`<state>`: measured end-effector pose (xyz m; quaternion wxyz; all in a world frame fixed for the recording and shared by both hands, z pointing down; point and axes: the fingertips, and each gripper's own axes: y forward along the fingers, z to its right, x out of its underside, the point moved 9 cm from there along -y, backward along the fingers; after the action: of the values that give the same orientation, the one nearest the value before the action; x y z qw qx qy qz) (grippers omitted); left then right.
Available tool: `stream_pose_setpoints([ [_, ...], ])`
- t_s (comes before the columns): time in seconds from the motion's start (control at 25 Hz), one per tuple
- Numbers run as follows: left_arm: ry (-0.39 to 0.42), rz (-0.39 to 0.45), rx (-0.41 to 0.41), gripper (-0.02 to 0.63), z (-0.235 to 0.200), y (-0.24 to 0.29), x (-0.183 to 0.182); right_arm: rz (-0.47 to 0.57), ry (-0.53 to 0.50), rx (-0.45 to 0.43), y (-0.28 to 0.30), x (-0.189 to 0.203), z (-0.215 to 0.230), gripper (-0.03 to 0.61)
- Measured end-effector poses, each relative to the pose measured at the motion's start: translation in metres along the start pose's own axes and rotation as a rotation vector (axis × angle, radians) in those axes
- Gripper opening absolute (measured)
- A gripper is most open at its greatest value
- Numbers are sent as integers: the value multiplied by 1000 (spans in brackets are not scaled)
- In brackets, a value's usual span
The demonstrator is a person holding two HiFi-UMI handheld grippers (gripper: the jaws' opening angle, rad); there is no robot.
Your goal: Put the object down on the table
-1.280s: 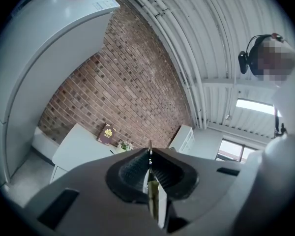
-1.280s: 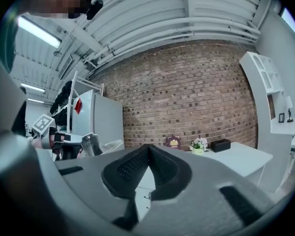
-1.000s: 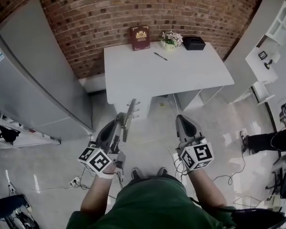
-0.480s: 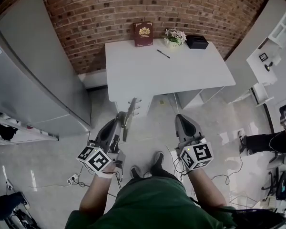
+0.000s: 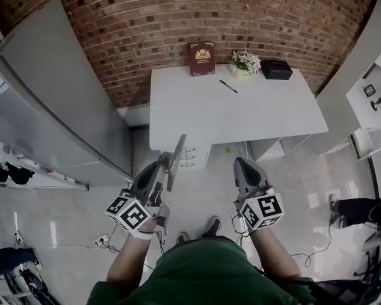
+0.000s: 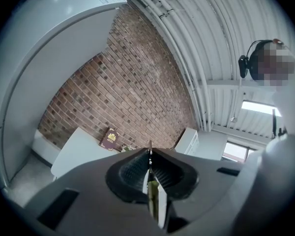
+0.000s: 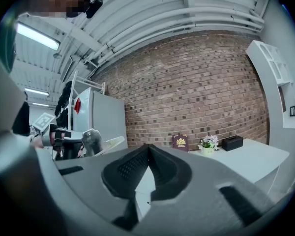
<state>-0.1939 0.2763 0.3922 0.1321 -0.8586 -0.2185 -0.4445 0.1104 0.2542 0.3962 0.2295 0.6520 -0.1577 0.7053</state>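
My left gripper (image 5: 167,165) is shut on a thin, flat, pale grey panel (image 5: 176,161) that sticks up and forward out of its jaws. In the left gripper view the panel (image 6: 153,200) shows edge-on between the closed pads, whose tips (image 6: 150,155) meet. My right gripper (image 5: 241,162) is held level beside it, shut with nothing in it; its tips (image 7: 148,146) touch. Both hang over the floor, short of the white table (image 5: 241,116). The right gripper view also catches the left gripper (image 7: 91,140) and its panel (image 7: 111,142).
On the table's far edge stand a dark red book (image 5: 202,49), a small flower pot (image 5: 244,62) and a black box (image 5: 277,68); a pen (image 5: 228,86) lies nearer. A tall grey cabinet (image 5: 63,107) is at left, white shelving (image 5: 374,88) at right, cables on the floor.
The table and brick wall have shifted right and slightly down in the head view as the person steps on. Both grippers keep their pose; the panel stays gripped.
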Motion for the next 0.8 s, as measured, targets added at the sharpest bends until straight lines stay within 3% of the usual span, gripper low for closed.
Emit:
stream_pose_setpoints([
  [0.52,23,-10,-85,23,40,71,28,8,86,-59,14,6,100,3],
  [0.8,36,10,-64,23,46,90,37,14,109,-61,14,7,124,3],
])
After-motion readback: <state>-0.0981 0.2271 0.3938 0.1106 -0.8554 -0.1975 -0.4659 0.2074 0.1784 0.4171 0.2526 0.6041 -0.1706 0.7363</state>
